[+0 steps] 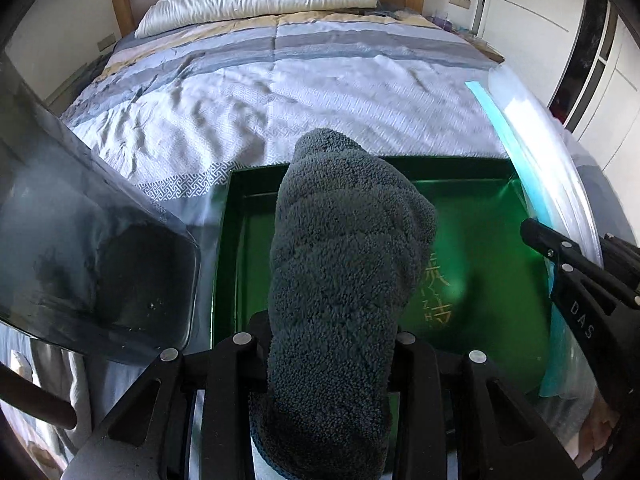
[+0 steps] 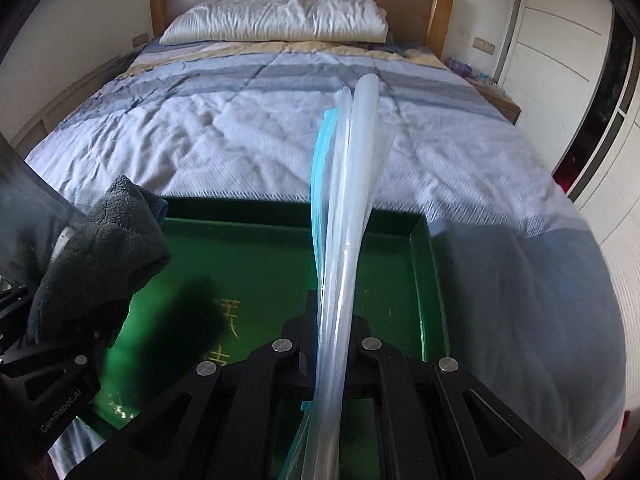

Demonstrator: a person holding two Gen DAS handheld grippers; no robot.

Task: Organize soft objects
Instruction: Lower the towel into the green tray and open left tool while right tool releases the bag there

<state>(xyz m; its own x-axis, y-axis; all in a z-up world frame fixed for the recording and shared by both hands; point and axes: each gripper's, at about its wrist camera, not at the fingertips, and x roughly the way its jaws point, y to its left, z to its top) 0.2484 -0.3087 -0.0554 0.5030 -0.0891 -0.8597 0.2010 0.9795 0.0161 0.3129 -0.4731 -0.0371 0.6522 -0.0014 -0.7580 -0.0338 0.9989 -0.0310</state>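
Observation:
A dark grey fluffy towel (image 1: 344, 248) stands bunched up between the jaws of my left gripper (image 1: 332, 340), which is shut on it. It hangs over the left part of a green tray (image 1: 480, 208) lying on the bed. My right gripper (image 2: 334, 320) is shut on a clear plastic bag (image 2: 348, 200) with a blue strip along its edge; the bag sticks up and forward over the tray (image 2: 260, 260). In the right wrist view the towel (image 2: 104, 240) shows at the left. In the left wrist view the bag (image 1: 532, 152) and the right gripper (image 1: 560, 256) show at the right.
The tray rests at the foot of a bed with a striped blue-grey quilt (image 2: 240, 128) and a white pillow (image 2: 280, 20) by the wooden headboard. A dark see-through panel (image 1: 80, 240) rises at the left. White wardrobe doors (image 2: 568, 40) stand to the right.

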